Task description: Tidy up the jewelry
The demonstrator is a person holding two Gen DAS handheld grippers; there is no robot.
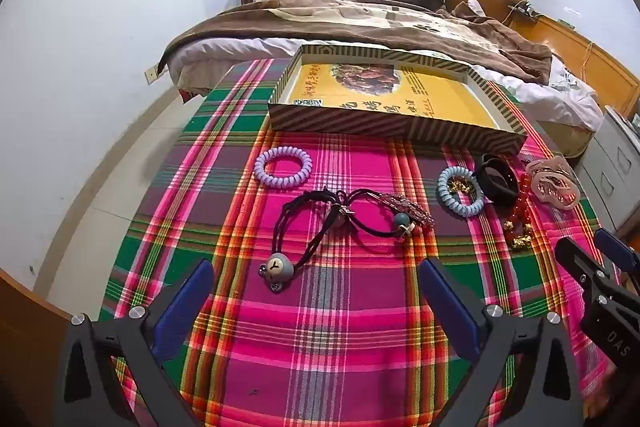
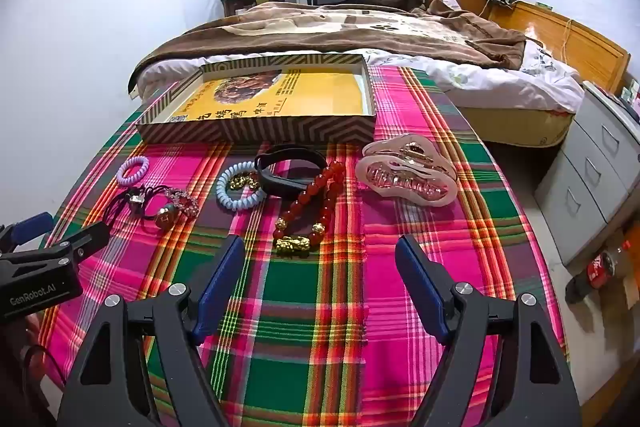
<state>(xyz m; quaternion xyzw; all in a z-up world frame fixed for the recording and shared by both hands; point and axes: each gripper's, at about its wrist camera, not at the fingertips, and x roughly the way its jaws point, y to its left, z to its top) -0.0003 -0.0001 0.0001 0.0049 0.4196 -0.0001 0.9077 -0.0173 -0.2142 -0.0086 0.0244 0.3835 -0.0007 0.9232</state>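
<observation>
Jewelry lies on a plaid cloth in front of a shallow striped box with a yellow floor (image 1: 360, 125) (image 2: 256, 129). My left gripper (image 1: 316, 277) is open and empty, just short of the black hair ties with a bear charm (image 1: 280, 267) and beads (image 1: 348, 215). A purple coil tie (image 1: 283, 167) lies beyond. My right gripper (image 2: 320, 255) is open and empty, just short of the red bead bracelet with gold charms (image 2: 312, 207). A blue coil tie (image 2: 236, 193), a black band (image 2: 288, 167) and a pink hair claw (image 2: 408, 175) lie beyond it.
The plaid-covered table (image 2: 320, 327) ends at a bed with a brown blanket (image 2: 320, 23) behind the box. Grey drawers (image 2: 600, 179) and a cola bottle (image 2: 596, 269) stand to the right. A white wall is at the left.
</observation>
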